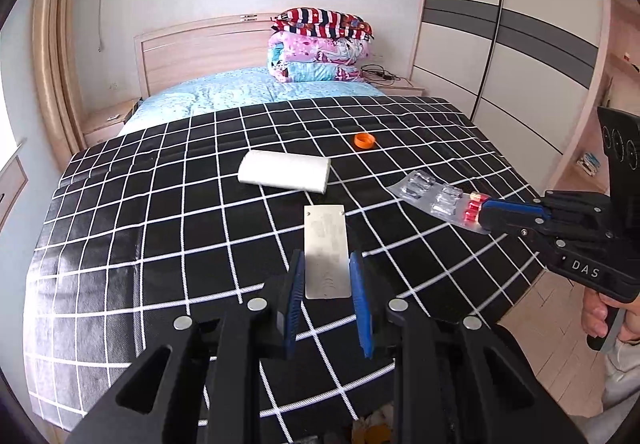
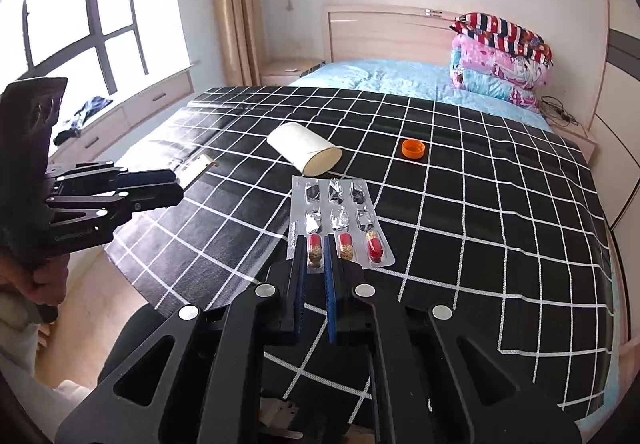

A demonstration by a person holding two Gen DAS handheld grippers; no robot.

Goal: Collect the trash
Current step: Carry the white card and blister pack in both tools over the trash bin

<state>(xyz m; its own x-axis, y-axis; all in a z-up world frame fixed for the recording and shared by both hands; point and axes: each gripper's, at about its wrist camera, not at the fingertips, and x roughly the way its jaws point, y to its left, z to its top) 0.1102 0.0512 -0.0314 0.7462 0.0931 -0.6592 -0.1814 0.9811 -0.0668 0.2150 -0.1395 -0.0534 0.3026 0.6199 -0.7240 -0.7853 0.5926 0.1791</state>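
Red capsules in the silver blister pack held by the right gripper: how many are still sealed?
3, in the row of the silver blister pack nearest the right gripper: left, partly behind a finger, middle, right. The other six pockets look empty.

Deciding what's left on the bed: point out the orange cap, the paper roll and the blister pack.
orange cap point(image 2: 414, 149): right wrist view, on its open top.
paper roll point(image 1: 285, 171): left wrist view, middle of its side.
blister pack point(image 2: 338, 213): right wrist view, on the emptied pockets.
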